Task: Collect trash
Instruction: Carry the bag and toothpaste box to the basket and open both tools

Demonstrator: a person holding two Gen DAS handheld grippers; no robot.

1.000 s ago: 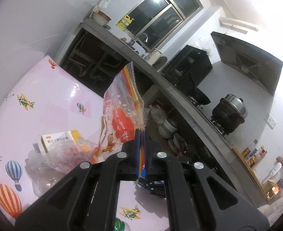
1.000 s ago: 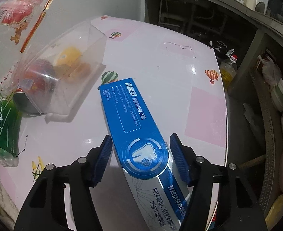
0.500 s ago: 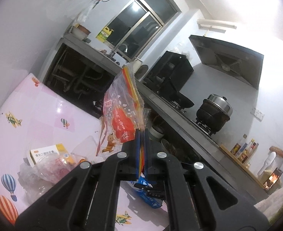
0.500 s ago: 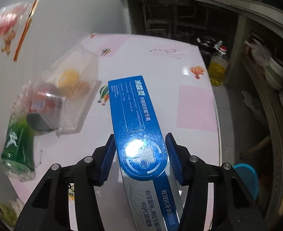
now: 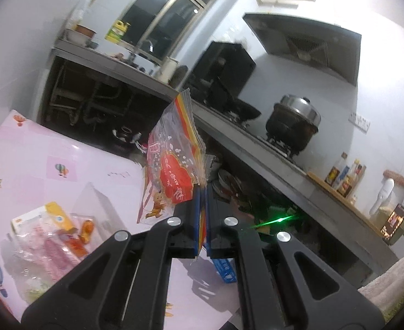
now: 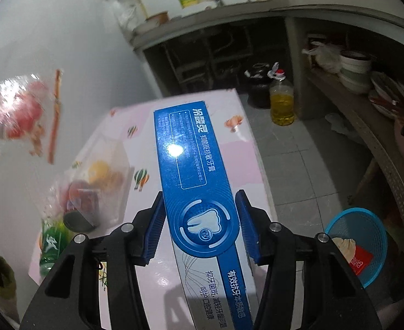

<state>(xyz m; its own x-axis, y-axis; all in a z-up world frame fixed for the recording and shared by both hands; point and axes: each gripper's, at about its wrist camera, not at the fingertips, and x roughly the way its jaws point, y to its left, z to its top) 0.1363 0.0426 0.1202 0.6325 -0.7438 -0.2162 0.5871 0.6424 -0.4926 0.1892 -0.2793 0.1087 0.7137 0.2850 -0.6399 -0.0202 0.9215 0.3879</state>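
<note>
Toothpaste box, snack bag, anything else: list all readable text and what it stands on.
"冷酸灵" and "抑菌抗敏牙膏": top of the blue toothpaste box.
"有效抗牙本质敏感": its lower end.
Small print in its outlined panel: too small.
Red panel on the snack bag: characters blurred.
Green bottle label: unreadable.

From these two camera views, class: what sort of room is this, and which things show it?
A home kitchen, most likely: a lidded pot on a gas stove, an extractor hood above, and stacked bowls under the counter.
</note>
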